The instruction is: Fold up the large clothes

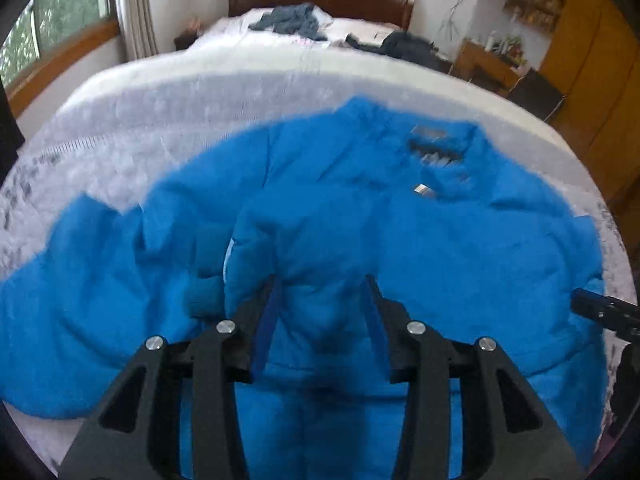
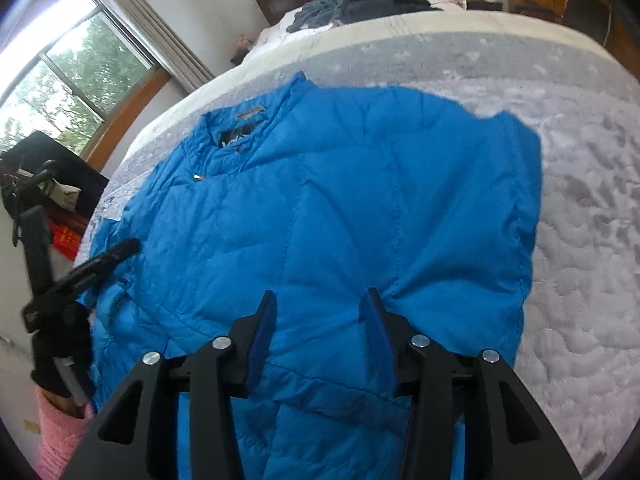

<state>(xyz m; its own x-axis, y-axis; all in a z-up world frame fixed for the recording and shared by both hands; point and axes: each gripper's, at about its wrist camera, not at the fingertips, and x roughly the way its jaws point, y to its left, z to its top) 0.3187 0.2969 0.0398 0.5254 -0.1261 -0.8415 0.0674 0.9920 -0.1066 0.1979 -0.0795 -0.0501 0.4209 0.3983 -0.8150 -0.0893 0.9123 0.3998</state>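
A bright blue quilted puffer jacket point(image 2: 320, 208) lies spread on the pale grey quilted bed point(image 2: 580, 200); the left tool point(image 1: 320, 292) and the right tool point(image 2: 318, 308) both hover over it, released.

Left tongs point(image 1: 322, 292) showing matte black linkage arms, triangular cut-outs, four round silver pivot screws, blue pads on inner finger faces. Right tongs point(image 2: 320, 308) looking alike: black arms, silver screws, blue pads point(image 2: 262, 336). Person wearing black glove point(image 2: 54, 344) and pink quilted sleeve point(image 2: 56, 432), seen in right wrist view gripping black handle with grey bar.
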